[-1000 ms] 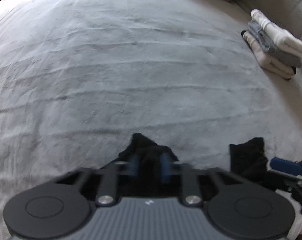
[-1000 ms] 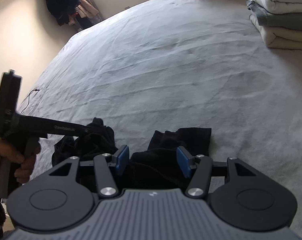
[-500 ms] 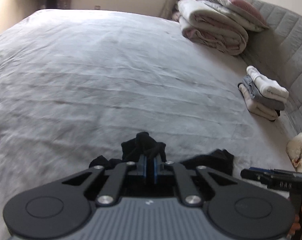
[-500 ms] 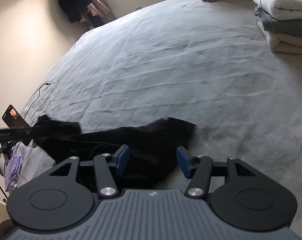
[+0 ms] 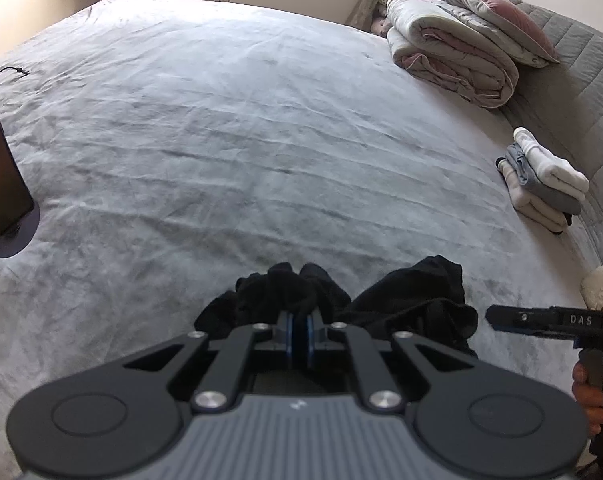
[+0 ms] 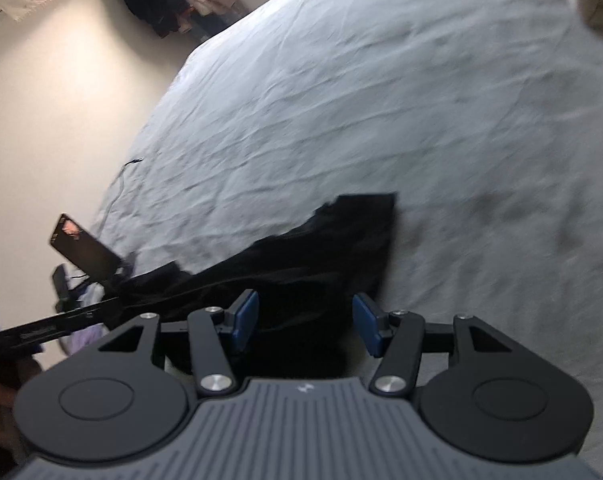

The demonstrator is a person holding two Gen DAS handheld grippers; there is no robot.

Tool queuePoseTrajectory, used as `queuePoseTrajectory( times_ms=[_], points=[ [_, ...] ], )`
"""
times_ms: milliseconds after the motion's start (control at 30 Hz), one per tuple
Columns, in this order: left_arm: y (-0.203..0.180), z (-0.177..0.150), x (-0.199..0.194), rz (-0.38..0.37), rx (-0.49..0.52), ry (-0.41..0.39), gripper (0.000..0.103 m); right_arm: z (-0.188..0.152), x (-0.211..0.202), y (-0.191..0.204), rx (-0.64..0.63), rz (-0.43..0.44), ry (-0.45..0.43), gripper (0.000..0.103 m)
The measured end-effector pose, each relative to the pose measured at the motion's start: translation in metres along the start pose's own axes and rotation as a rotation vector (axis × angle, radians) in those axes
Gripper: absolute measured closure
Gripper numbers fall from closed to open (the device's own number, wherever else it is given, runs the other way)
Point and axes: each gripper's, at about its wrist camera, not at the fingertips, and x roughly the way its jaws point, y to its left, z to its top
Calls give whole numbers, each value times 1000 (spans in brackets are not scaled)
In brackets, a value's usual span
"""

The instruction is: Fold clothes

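The left gripper (image 5: 299, 334) has its blue pads pressed together on a bunched fold of the crumpled black cloth garment (image 5: 405, 300), which lies on the wide grey wrinkled bedsheet (image 5: 241, 128) just ahead of the tool and spreads off to its right. The right gripper (image 6: 305, 322) stands with its blue pads wide apart; the black cloth lies between and beneath them, gripped by neither. Further to the left tool's right, a stack of folded white and grey clothes (image 5: 545, 176) rests near the quilted grey headboard (image 5: 581, 92). Farthest ahead and right lies a rolled cream and pink duvet (image 5: 453, 64)
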Motion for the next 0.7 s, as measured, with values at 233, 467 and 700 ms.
queuePoseTrajectory(
  times_ms=[233,467,700],
  points=[
    [1,6,9,-19,-33,-5,95,-7,37,8,-47,-76,9,93],
    [-8,22,13,-70,-48,-53,95,6,-8,5,-84,-149,-240,98],
    [-34,33,23,-65,2,-78,95,19,-69,-21,-11,-197,-427,102]
  ],
)
